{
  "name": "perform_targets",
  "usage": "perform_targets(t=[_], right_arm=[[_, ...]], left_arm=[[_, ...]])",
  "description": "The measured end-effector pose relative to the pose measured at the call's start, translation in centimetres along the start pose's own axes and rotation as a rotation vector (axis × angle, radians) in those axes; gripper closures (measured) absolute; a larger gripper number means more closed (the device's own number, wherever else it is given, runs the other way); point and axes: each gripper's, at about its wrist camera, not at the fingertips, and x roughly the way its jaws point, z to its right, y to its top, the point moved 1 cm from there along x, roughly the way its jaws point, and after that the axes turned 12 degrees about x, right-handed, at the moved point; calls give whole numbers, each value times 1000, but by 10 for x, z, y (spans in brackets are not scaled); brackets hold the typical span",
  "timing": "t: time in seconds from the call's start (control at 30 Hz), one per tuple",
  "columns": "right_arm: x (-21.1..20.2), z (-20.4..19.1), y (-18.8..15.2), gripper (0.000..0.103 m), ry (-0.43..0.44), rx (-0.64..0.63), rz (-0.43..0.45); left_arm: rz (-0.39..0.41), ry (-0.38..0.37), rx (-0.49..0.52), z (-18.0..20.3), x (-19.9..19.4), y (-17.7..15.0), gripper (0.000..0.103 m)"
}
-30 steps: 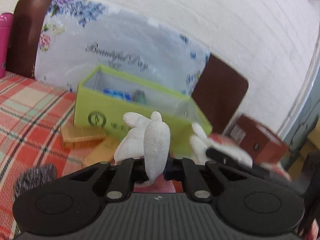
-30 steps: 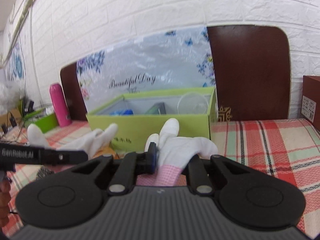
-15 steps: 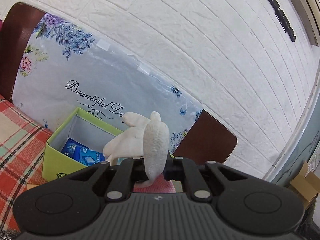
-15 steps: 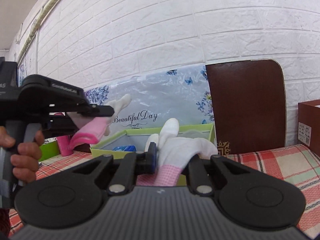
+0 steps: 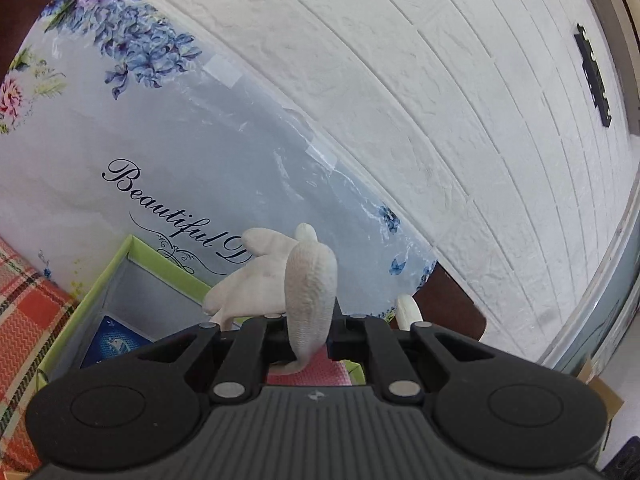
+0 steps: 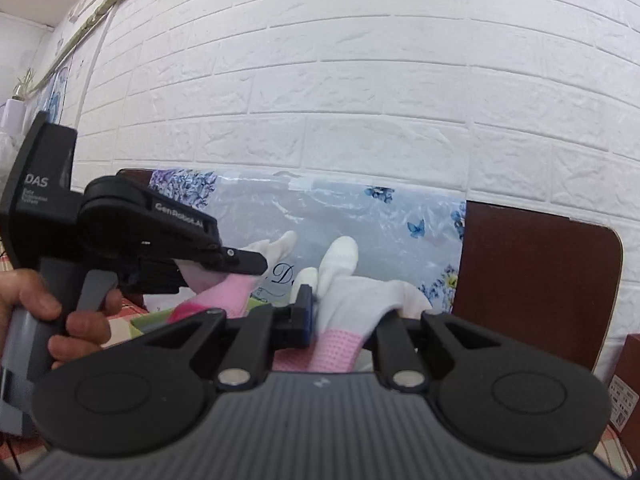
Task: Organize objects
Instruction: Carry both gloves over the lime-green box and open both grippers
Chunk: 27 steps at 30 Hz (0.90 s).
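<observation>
My left gripper (image 5: 312, 320) is shut on a white knit glove (image 5: 310, 292) with a pink cuff, held in the air over the near rim of the open green box (image 5: 108, 276). A blue packet (image 5: 112, 344) lies inside the box. My right gripper (image 6: 348, 312) is shut on a second white glove (image 6: 360, 292) with a pink cuff. In the right wrist view the left gripper (image 6: 244, 270) hangs just to the left with its glove (image 6: 228, 292), and a person's hand (image 6: 40, 308) grips its handle. The two gloves are close together, side by side.
A floral plastic sheet (image 5: 168, 168) lettered "Beautiful Day" leans on the white brick wall (image 6: 360, 100) behind the box. A brown board (image 6: 536, 280) stands to the right, with a brown carton (image 6: 628, 364) beyond it. A red plaid cloth (image 5: 28, 312) covers the table.
Both grippers have risen from low over the table and swung toward the box, each keeping its glove. The left gripper has come close beside the right one.
</observation>
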Motion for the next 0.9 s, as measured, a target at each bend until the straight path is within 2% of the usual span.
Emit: perform_targets(t=[0.17,0.2,0.23,0.27,0.3,0.33,0.43,0.57,0.8,0.9], right_arm=[[49,-6,-10,88,-22,-53,-69],[60,-7,-15,71,-29,-73,-122],[67,-8,-20,42,-41,-88,-191],[67,-8,-23,32,-59,-91,-206],[61,-8,-27,23,-74,-98,-189],[55,-8,-29,15,-82,-112,-169],[32,-9,-29,0,-120,-155,-111],[8,-6,-26,0,-129,-143,-99],[-44,8,-22,0,-158,-18,-117],[-76,13,-23,0,-175,46,-137]], left_arm=[[4,-2,23,-4,7,-6,92],[4,2,30,-3,9,-9,86],[-12,15,27,-4,11,-10,62],[-31,40,6,-5,11,-10,28],[-29,68,-15,-5,9,-10,17],[-5,88,-22,-6,6,-8,14],[27,77,-4,-2,-4,-1,14],[11,73,-27,6,-9,2,13],[-79,155,-28,31,-20,5,13],[-69,132,-37,45,-34,6,13]])
